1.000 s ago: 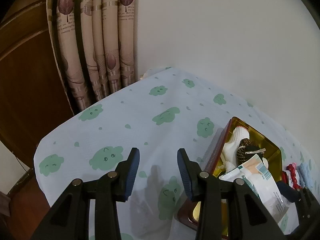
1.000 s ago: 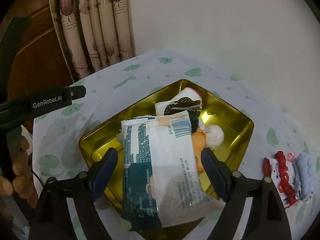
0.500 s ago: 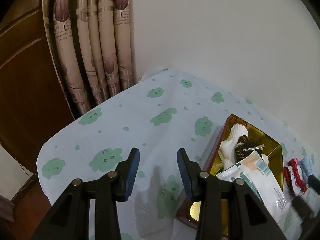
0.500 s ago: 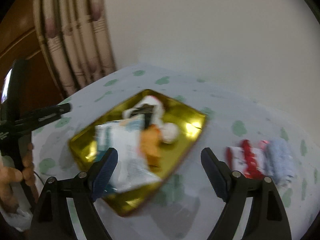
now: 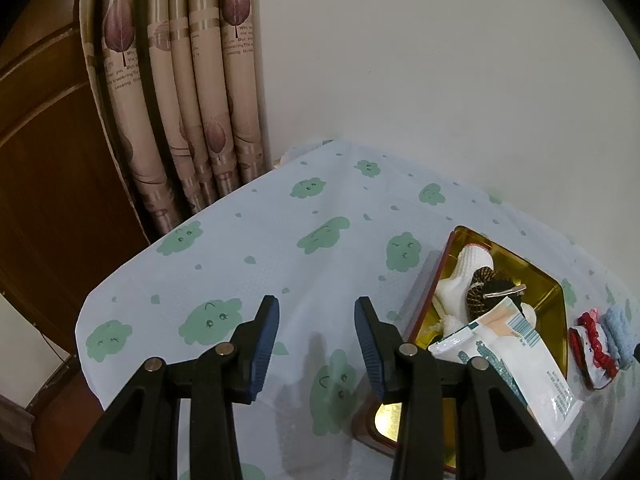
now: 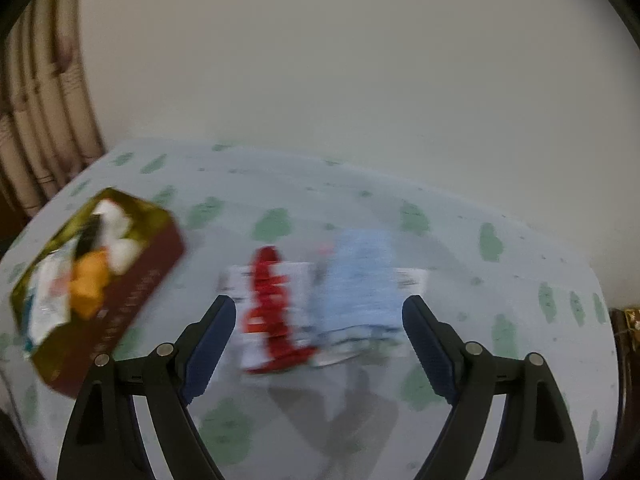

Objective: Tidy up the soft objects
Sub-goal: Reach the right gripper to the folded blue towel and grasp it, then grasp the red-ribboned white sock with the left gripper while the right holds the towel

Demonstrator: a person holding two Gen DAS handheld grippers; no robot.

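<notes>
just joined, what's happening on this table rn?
A person with two handheld grippers is sorting soft items. The gold tin already holds a white sock, a wipes pack and more. The right gripper, open and empty, is over the red-and-white cloth and blue cloth on the tablecloth. The left gripper hangs empty.

clear: tablecloth point(image 5: 248, 248) left | blocked: tin point(image 5: 548, 292) right

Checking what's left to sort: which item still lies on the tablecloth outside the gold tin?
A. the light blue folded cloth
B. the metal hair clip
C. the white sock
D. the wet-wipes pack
A: the light blue folded cloth lies on the tablecloth, beside the gold tin.
</notes>
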